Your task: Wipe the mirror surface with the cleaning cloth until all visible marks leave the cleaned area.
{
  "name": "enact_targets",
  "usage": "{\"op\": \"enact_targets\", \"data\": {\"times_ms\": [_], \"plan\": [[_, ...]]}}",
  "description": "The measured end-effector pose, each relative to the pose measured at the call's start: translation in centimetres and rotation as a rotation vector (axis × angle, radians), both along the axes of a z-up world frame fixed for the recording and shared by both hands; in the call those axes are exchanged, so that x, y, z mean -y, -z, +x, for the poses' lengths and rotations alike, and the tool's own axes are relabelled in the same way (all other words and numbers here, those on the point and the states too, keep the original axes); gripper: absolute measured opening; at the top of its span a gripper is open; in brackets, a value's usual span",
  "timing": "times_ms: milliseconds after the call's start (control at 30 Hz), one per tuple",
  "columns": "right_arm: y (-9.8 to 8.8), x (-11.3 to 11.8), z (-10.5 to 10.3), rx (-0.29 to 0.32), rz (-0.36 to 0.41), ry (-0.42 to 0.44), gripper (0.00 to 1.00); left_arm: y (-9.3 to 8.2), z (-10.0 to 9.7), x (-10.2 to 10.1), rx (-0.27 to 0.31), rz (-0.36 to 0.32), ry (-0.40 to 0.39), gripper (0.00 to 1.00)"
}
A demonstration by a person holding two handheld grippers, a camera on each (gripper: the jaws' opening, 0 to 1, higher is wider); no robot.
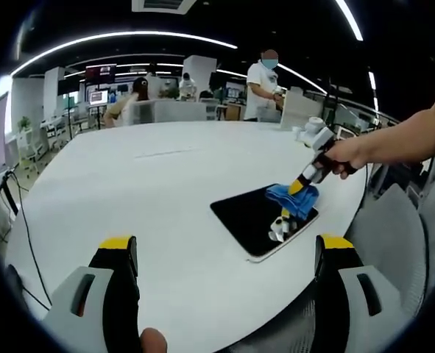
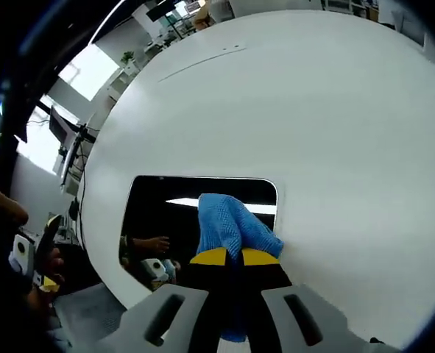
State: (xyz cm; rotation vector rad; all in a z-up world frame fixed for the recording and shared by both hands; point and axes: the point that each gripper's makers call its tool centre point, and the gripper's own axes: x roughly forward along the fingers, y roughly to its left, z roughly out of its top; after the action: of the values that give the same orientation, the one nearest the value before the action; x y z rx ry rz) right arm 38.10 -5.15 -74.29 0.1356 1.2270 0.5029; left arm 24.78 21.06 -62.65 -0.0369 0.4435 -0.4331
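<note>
- Blue cleaning cloth sits bunched on the dark mirror, pinched between my right gripper jaws; mirror lies flat on the white table
- my left gripper hangs wide apart, holding nothing, above the table's near edge

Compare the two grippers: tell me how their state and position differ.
The right gripper is shut on the blue cloth and pressed to the mirror; the left gripper is open, holds nothing and hangs above the white table, short of the mirror. Both have yellow-tipped black jaws.
</note>
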Motion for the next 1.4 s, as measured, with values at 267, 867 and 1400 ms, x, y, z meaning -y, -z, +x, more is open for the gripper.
{"op": "enact_targets", "data": {"times_ms": [267,867,1400], "plan": [[0.0,1.1,0.1,0.0,-0.007,0.025,0.0,0.6,-0.3,0.3,-0.007,-0.002,-0.006,0.99],[-0.3,1.7,-0.2,0.009,-0.036,0.051,0.0,1.5,-0.3,2.2,-0.003,0.038,0.014,0.99],[-0.1,2.1,0.1,0.01,-0.044,0.097,0.0,1.5,0.2,3.1,0.015,0.068,0.025,0.99]]}}
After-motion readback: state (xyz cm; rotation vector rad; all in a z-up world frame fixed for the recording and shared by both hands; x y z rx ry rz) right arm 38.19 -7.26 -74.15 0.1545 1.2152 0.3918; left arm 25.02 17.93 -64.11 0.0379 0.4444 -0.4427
